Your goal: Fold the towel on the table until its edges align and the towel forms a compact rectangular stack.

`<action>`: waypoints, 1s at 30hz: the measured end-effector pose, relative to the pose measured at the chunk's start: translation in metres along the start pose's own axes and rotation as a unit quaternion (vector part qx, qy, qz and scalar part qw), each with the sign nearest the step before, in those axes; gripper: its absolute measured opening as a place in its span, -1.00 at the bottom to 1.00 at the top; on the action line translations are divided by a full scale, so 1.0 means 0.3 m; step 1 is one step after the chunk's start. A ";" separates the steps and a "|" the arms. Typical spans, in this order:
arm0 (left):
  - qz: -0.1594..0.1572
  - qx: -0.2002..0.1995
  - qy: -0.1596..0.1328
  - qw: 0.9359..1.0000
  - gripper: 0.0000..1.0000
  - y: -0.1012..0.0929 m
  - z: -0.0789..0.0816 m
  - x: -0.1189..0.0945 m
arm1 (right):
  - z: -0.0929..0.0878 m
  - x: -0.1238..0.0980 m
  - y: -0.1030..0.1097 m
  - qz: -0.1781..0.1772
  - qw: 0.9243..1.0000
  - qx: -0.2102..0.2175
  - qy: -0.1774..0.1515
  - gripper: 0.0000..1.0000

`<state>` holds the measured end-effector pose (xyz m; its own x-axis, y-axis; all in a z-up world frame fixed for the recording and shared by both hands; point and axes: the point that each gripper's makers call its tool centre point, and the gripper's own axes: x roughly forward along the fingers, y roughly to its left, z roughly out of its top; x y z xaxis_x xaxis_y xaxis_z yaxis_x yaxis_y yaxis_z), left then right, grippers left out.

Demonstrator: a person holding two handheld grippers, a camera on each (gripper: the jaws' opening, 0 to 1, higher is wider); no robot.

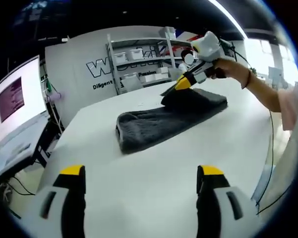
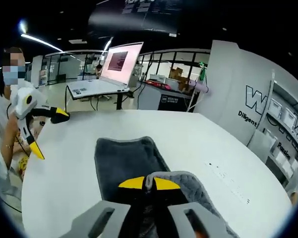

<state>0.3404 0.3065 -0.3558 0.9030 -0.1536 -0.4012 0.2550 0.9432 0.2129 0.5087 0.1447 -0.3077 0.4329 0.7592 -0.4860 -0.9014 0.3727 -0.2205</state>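
**Fig.: Rt gripper pinching far towel corner for the next fold**

Dark grey towel (image 1: 163, 119), already partly folded, is lying approx. mid-desk (image 1: 153, 188) as a long strip. Rt gripper (image 1: 184, 82) is gripping its far end, fingers (image 2: 134, 183) closed together on a raised fold of cloth. Left gripper (image 1: 141, 186) is hovering near the desk's near edge, fingers wide apart, holding nothing, well apart from the towel. To do this step well (judgement): lift the pinched end only slightly, carry it over toward the opposite end w/o dragging the lower layer, and match edges before letting go. Left gripper could be pinning the near end. Monitor (image 1: 12, 99) and shelves (image 1: 139, 59) are standing beyond the desk.
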 end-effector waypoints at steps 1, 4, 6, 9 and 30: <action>-0.001 0.000 -0.001 1.000 0.96 -0.002 0.004 -0.002 | 0.018 0.016 0.008 0.002 1.000 -0.001 -0.001 -0.91; -0.002 0.001 -0.005 1.000 0.96 -0.006 0.014 -0.007 | 0.060 0.056 0.032 0.011 1.000 -0.005 -0.004 -0.91; -0.002 0.002 -0.007 1.000 0.96 -0.006 0.019 -0.011 | 0.090 0.081 0.046 0.013 1.000 -0.009 -0.007 -0.91; 0.001 0.000 -0.009 1.000 0.96 0.006 0.021 -0.019 | 0.136 0.115 0.066 0.014 1.000 -0.019 -0.012 -0.91; 0.008 -0.007 0.004 1.000 0.95 0.030 -0.016 -0.023 | 0.208 0.316 0.291 0.068 0.997 -0.023 -0.017 -0.90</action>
<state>0.3347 0.3175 -0.3555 0.9039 -0.1358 -0.4057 0.2356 0.9496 0.2069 0.4721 0.2825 -0.3202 0.3060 0.8186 -0.4860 -0.9511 0.2404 -0.1939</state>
